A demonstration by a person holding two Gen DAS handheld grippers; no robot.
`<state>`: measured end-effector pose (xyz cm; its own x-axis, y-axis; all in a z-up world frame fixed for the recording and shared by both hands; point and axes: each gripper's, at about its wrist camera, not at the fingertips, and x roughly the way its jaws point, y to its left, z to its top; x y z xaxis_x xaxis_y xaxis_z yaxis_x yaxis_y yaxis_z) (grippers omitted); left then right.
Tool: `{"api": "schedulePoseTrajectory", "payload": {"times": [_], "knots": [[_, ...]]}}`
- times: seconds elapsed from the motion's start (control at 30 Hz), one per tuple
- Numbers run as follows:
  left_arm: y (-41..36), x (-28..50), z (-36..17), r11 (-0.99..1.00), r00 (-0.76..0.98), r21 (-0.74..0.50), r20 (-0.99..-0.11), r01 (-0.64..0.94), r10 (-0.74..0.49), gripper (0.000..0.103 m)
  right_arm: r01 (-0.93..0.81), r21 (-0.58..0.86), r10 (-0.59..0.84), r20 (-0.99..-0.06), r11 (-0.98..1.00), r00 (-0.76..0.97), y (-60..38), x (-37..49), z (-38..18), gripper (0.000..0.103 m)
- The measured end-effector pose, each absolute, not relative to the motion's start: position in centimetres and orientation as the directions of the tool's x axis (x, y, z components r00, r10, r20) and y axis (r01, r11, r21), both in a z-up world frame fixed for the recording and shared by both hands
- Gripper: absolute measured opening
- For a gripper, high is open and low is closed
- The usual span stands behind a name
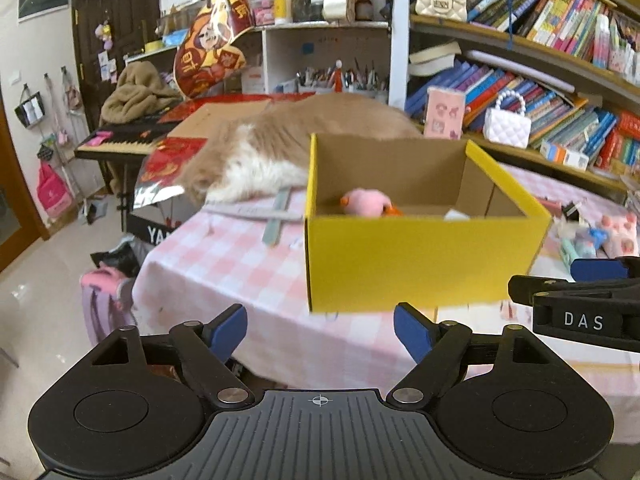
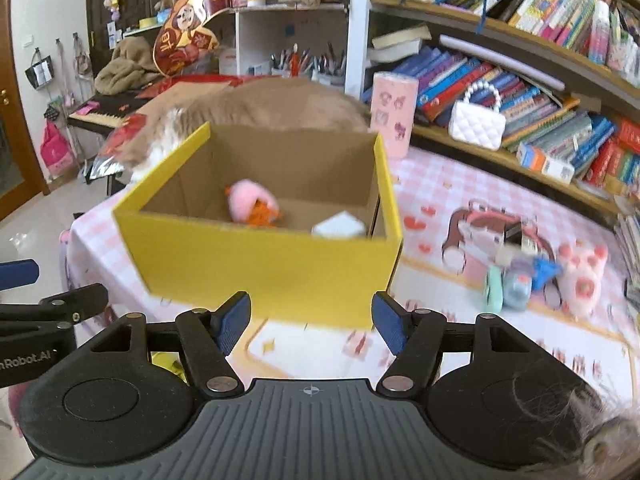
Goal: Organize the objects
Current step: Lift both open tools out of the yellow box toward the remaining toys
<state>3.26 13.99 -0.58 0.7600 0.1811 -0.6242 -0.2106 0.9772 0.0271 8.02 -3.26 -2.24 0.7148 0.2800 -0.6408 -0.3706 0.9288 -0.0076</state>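
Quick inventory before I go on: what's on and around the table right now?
Box: one, yellow, open, on the checked tablecloth.
Plush toy: one, pink and orange, inside the box.
White item: one, inside the box, near its right wall.
Small toys: a cluster, pink, blue, mint, right of the box.
Cat: one, tan and white, lying behind the box.
Handbags: two, white and cream, on the bookshelves.
Left tool: open, empty.
Right tool: open, empty.

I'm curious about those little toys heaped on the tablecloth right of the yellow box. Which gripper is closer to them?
The right gripper. It is open and empty in front of the yellow box's near wall, and the toy pile lies just off to its right. The left gripper, also open, sits farther left, on the far side of the right one.
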Motion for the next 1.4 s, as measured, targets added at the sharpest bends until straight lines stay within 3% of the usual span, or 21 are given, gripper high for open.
{"api": "schedulePoseTrajectory", "payload": {"times": [0.33,0.67,1.4], "knots": [[13.2,0.3,-1.7,0.979,0.741,0.024,-0.649,-0.204,0.171,0.084,-0.337,0.023,0.264,-0.67,0.941,0.694,-4.3,3.3,-3.9,0.066],[11.1,-0.5,-2.7,0.992,0.722,0.026,-0.683,-0.122,0.107,0.084,-0.257,-0.001,0.181,-0.706,0.966,0.685,-6.4,1.3,-5.0,0.073],[3.1,4.4,-3.2,0.994,0.696,0.017,-0.716,0.109,-0.064,0.084,-0.017,-0.023,-0.005,-0.724,1.0,0.69,-14.2,2.7,-5.3,0.079]]}}
